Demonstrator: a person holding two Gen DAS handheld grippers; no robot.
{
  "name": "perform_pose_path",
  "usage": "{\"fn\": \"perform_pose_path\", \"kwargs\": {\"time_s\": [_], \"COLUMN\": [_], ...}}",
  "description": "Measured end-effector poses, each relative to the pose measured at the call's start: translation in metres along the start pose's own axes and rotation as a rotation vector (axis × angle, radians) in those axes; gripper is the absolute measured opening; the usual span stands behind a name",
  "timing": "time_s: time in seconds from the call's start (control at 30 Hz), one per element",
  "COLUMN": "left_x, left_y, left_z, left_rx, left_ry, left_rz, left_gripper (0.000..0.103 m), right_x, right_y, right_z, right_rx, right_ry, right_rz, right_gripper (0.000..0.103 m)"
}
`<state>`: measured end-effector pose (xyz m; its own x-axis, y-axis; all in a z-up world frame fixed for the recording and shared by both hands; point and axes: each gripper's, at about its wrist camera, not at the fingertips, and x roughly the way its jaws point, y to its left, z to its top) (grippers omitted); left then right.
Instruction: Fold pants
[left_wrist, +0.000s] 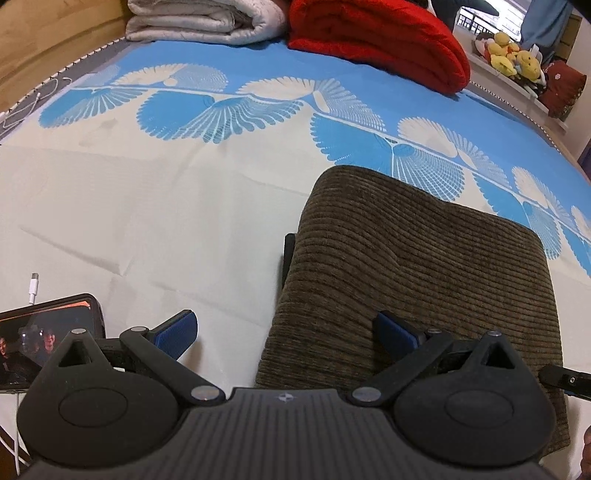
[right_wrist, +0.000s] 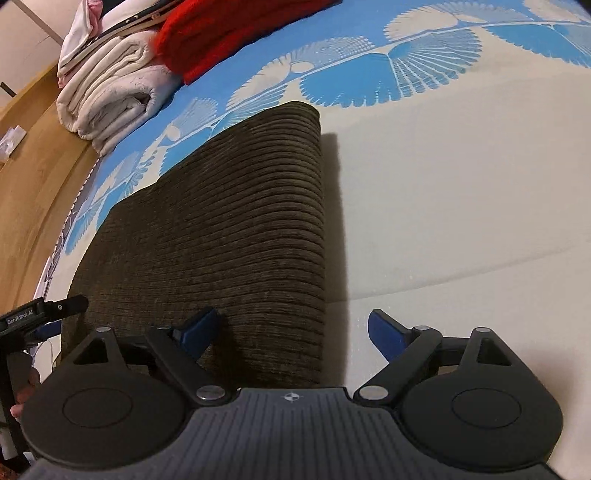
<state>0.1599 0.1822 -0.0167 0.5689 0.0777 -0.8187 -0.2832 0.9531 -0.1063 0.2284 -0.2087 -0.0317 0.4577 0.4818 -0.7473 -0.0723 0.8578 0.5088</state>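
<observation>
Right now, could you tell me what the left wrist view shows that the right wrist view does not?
Only the left wrist view shows the phone with a lit screen, the white cable plug beside it, and the yellow plush toys on the far ledge.

Only the right wrist view shows the wooden floor beside the bed.

Both show the folded brown pants on the blue and white bedsheet, the red blanket, the white quilt, and an open gripper holding nothing: left gripper, right gripper.

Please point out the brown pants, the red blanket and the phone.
brown pants (left_wrist: 417, 280): left wrist view, middle of folded stack.
red blanket (left_wrist: 373, 40): left wrist view, top surface.
phone (left_wrist: 44, 332): left wrist view, lit screen.
</observation>
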Motion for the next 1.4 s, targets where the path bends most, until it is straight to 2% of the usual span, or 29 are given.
{"fn": "perform_pose_path", "kwargs": {"time_s": [0.3, 0.53, 0.9, 1.03, 1.17, 1.27, 1.4], "left_x": [0.015, 0.023, 0.030, 0.032, 0.027, 0.026, 0.020], "left_y": [0.003, 0.006, -0.008, -0.008, -0.013, -0.009, -0.011], "left_z": [0.001, -0.002, -0.011, -0.009, -0.010, -0.008, -0.010], "left_rx": [-0.060, -0.100, -0.052, -0.081, -0.040, -0.050, -0.037], "left_ry": [0.084, 0.119, 0.176, 0.197, 0.168, 0.162, 0.144], "left_rz": [-0.084, -0.124, -0.179, -0.189, -0.182, -0.186, -0.177], "left_gripper": [0.103, 0.103, 0.103, 0.103, 0.097, 0.091, 0.090], "right_x": [0.012, 0.019, 0.024, 0.023, 0.021, 0.022, 0.017], "right_y": [0.014, 0.027, 0.031, 0.030, 0.021, 0.019, 0.027], "right_z": [0.001, -0.001, 0.001, 0.002, 0.006, 0.006, 0.001], "right_rx": [-0.072, -0.128, -0.114, -0.116, -0.061, -0.078, -0.123], "right_ry": [0.014, 0.021, 0.019, 0.018, 0.029, 0.017, -0.031], "right_rz": [0.032, 0.053, 0.054, 0.049, 0.065, 0.060, 0.036], "right_gripper": [0.096, 0.098, 0.098, 0.088, 0.074, 0.054, 0.039]}}
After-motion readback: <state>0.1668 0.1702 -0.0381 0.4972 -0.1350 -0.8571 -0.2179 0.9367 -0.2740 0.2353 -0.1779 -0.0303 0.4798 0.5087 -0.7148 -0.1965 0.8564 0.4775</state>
